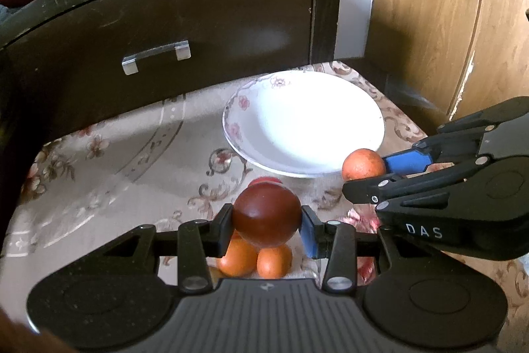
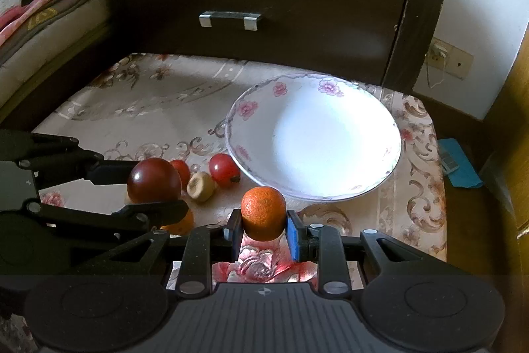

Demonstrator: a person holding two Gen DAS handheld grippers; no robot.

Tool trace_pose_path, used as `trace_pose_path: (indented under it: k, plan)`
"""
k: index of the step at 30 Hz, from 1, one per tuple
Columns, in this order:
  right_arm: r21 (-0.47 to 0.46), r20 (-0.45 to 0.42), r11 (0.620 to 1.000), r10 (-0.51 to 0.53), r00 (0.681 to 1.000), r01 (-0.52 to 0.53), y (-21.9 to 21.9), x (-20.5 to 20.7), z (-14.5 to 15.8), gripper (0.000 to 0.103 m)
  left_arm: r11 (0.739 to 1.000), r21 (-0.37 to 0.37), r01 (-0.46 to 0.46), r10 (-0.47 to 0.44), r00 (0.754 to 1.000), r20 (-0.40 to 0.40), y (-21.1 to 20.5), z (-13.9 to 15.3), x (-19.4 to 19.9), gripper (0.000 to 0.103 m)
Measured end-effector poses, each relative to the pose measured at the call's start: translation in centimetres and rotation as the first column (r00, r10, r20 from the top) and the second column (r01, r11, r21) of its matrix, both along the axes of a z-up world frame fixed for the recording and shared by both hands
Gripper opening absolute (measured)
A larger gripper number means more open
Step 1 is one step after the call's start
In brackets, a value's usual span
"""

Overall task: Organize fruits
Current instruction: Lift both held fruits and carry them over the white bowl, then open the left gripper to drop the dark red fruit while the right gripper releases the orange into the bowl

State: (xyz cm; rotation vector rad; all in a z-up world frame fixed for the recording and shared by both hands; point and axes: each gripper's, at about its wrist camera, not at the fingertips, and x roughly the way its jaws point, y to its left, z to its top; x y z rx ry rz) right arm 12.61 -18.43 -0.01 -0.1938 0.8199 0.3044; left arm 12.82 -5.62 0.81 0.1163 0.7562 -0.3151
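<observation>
You can read one marking only: the white letters "DAS" printed on the black body of the right gripper (image 1: 380, 174), seen at your right in the left wrist view. Nothing else carries legible text.

Plate (image 2: 251, 108): white, pink floral rim. Tablecloth (image 2: 139, 108): beige, brown scrolls. Dark red fruit (image 1: 267, 214); orange (image 2: 263, 212) bright orange

Both grippers are matte black with silver screws, blue-padded fingers (image 1: 310, 232), ribbed grey bases and white "DAS" lettering.
</observation>
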Motion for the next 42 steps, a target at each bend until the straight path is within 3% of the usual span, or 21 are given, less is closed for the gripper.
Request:
trace_pose_path:
  k: [15,30,42]
  plan:
    - [0.035,0.026,0.996,-0.081,0.996,0.080,-1.7,4.3,0.3,0.022,1.000,-0.005,0.000,0.000,1.000,-0.001,-1.4,-0.4,5.0,0.049]
    - [0.042,0.009,0.993,-0.110,0.994,0.109,-2.7,6.2,-0.8,0.025,1.000,0.012,0.007,-0.007,1.000,0.010,-2.4,-1.0,6.8,0.049]
    - [0.039,0.012,0.990,-0.132,0.991,0.132,-3.1,6.8,-1.1,0.027,1.000,0.004,-0.004,0.004,1.000,0.003,-2.4,-1.0,7.2,0.055]
